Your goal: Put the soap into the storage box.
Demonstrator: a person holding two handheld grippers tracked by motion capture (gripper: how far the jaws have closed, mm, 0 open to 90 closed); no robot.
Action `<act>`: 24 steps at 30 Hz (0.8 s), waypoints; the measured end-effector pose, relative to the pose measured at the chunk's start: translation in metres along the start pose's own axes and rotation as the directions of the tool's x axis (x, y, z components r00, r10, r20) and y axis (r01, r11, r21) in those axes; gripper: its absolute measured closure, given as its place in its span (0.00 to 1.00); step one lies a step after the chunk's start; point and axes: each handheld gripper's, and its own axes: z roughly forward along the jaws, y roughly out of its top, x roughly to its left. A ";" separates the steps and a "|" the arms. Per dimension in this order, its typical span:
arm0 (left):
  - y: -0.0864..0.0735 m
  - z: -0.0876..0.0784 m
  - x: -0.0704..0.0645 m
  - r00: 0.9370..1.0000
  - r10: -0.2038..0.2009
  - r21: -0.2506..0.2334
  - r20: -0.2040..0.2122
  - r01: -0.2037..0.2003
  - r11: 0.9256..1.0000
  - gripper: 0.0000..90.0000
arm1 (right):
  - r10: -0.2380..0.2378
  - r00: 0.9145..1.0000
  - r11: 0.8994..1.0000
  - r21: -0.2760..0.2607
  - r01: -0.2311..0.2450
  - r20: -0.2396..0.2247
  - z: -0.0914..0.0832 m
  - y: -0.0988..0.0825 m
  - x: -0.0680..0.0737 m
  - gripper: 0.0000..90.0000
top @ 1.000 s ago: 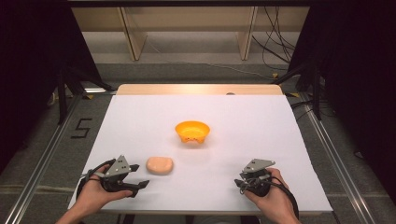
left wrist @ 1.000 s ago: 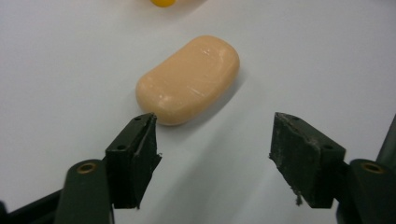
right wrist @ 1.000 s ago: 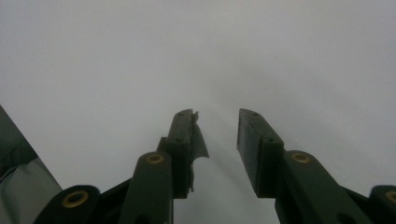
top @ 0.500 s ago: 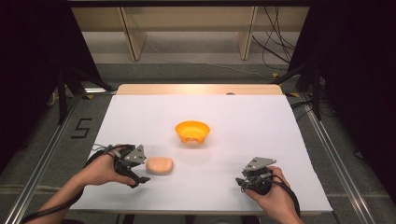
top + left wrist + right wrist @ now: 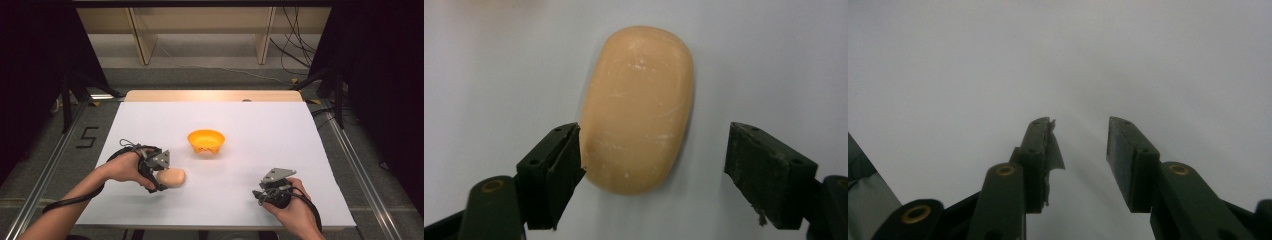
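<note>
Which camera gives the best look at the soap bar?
The left gripper view: the soap lies close up between the left gripper's open jaws. The high view shows it small, beside that gripper.

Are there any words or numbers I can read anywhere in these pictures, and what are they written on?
"5" – marked in black on the grey floor, left of the white table, in the high view.
The peach-coloured soap bar between the jaws of the left tool has no readable lettering.
The orange bowl carries no text, and neither does the right tool.
</note>
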 end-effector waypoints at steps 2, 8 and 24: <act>0.002 0.002 0.002 1.000 0.003 0.013 0.010 -0.003 1.000 0.24 | 0.001 1.000 1.000 -0.001 -0.001 -0.004 0.001 0.000 0.000 0.69; 0.013 0.010 0.008 0.999 0.010 0.040 0.041 -0.012 0.999 0.23 | 0.005 1.000 1.000 -0.012 -0.005 0.001 0.002 -0.001 0.001 0.69; 0.019 0.027 0.018 0.995 0.059 0.139 0.076 -0.069 0.988 0.27 | 0.005 1.000 1.000 -0.011 -0.005 -0.004 0.002 -0.001 0.001 0.69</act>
